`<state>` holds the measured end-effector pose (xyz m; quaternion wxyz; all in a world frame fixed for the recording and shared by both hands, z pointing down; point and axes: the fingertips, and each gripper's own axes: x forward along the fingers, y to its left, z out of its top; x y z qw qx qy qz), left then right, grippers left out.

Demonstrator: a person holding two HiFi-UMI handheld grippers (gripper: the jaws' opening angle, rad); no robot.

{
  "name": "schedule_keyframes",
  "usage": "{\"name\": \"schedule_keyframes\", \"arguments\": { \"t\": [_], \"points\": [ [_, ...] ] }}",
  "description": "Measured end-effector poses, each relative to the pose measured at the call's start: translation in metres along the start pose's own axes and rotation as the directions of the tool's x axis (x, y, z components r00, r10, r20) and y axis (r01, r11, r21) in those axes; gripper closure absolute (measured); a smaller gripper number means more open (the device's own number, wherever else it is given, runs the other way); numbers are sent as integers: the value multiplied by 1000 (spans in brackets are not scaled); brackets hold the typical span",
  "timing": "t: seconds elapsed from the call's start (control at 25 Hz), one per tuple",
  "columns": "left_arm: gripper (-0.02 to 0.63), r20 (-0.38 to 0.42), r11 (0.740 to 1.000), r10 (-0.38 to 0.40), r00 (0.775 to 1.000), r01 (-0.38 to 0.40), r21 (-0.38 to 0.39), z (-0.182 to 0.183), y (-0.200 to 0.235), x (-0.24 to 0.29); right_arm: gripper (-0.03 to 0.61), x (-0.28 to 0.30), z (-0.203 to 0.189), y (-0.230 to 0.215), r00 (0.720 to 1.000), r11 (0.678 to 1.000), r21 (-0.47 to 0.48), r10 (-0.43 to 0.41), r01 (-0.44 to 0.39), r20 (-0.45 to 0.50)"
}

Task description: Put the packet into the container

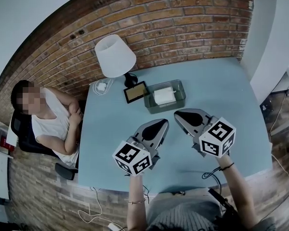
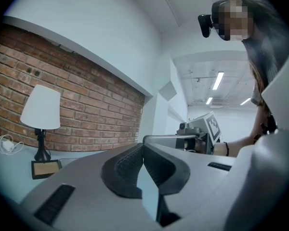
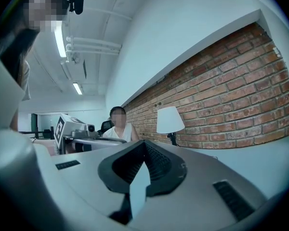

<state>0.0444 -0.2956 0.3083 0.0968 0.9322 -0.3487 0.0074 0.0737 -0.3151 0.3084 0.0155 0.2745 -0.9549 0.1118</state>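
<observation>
left fingers (image 2: 126, 167): clenched tip to tip, nothing between them
right fingers (image 3: 159, 164): likewise pressed shut, empty
left gripper (image 2: 143, 147): above the near half of the tabletop (image 1: 221, 95), left of middle, aimed toward the far edge
right gripper (image 3: 144, 143): just beside it on the right, tips near the other's but apart
packet (image 1: 164, 95): white, lying inside the container, clear of both grippers
container (image 1: 179, 100): see-through, rectangular, open top; mid-tabletop toward the far edge, a little beyond the gripper tips
frame (image 1: 135, 92): small, dark-rimmed, propped just left of the container
lamp (image 1: 114, 56): white shade, far left corner
charger (image 1: 102, 87): white, with cord, at the lamp's foot near the left edge
seated person (image 1: 50, 121): in a chair off the left edge
</observation>
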Motion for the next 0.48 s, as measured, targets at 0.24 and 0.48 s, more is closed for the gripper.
{"name": "schedule_keyframes", "arguments": {
  "t": [0.24,0.48],
  "points": [
    [604,-6,1000,3,1000,-3,4,-2,0,-4,566,0,-5,5,1000,1000,4,10,-10,-2],
    [604,2,1000,6,1000,-6,-1,1,2,-6,566,1,-7,10,1000,1000,-10,18,-18,-15]
  ]
}}
